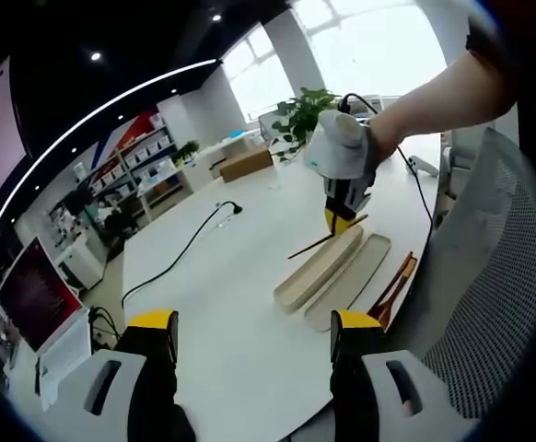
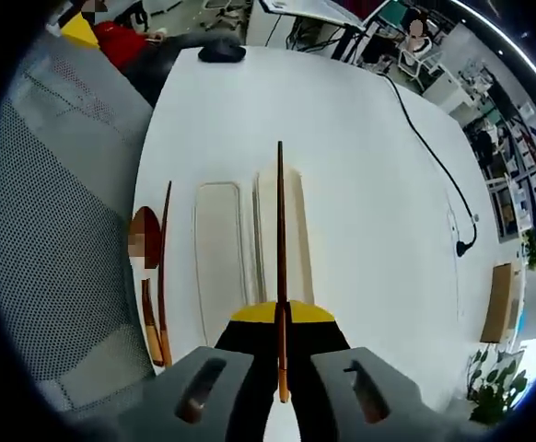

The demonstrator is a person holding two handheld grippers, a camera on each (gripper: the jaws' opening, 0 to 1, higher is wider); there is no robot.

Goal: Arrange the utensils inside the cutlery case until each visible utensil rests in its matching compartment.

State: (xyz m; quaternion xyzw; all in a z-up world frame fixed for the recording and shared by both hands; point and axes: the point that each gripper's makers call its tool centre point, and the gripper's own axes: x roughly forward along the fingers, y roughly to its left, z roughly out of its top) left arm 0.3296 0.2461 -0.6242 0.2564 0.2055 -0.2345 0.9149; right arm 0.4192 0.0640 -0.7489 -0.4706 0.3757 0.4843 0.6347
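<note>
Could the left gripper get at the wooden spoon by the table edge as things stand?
Probably yes: the left gripper is open and holds nothing, and the spoon lies uncovered beside the lid, nothing between.

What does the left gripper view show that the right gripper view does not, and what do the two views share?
Left gripper view alone: the right gripper seen from outside, held by a person's hand, and the left gripper with its jaws apart and nothing between them.

Right gripper view alone: the right gripper's jaws closed on a chopstick along its length, with a second chopstick and a spoon lying beside the lid.

Shared: the white table, the open case, its lid, the black cable and the mesh chair.
</note>
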